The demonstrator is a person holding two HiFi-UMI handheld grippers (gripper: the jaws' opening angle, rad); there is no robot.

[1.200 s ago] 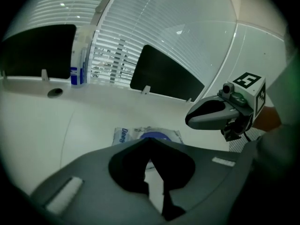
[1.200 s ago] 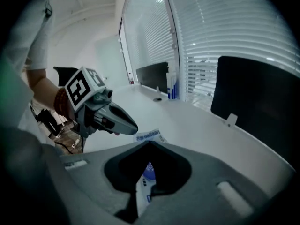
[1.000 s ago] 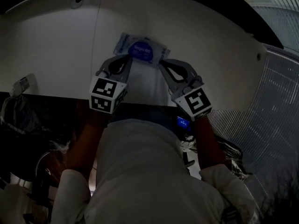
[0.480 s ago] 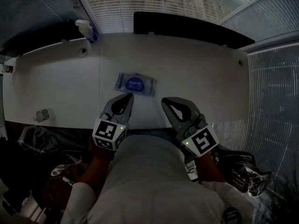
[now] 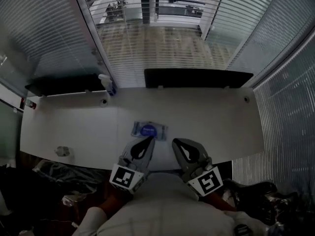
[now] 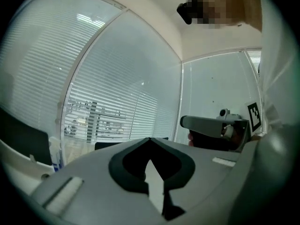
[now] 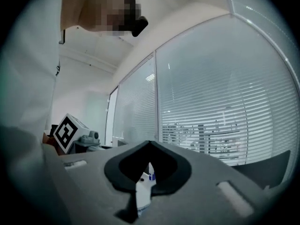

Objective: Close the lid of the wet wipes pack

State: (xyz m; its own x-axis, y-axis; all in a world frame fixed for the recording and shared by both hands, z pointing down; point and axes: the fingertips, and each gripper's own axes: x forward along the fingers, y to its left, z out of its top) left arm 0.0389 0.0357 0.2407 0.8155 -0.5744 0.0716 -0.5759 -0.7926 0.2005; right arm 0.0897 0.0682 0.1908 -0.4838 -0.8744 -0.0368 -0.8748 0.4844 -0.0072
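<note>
The left tool (image 5: 149, 139) and right tool (image 5: 176, 142), both closed and empty, hover apart from the wet wipes pack (image 5: 161, 131), probably light and soft, best pressed on its stiff blue lid (image 5: 148, 130).

- The left gripper (image 5: 149, 139) is held level and points forward. Its jaws are closed tight, with nothing between them.
- The right gripper (image 5: 176, 142) is just beside it and points the same way. Its jaws are closed and empty too.

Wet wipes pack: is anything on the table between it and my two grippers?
Nothing visible. The head view shows only bare white table between the wet wipes pack and the left gripper and right gripper.
</note>
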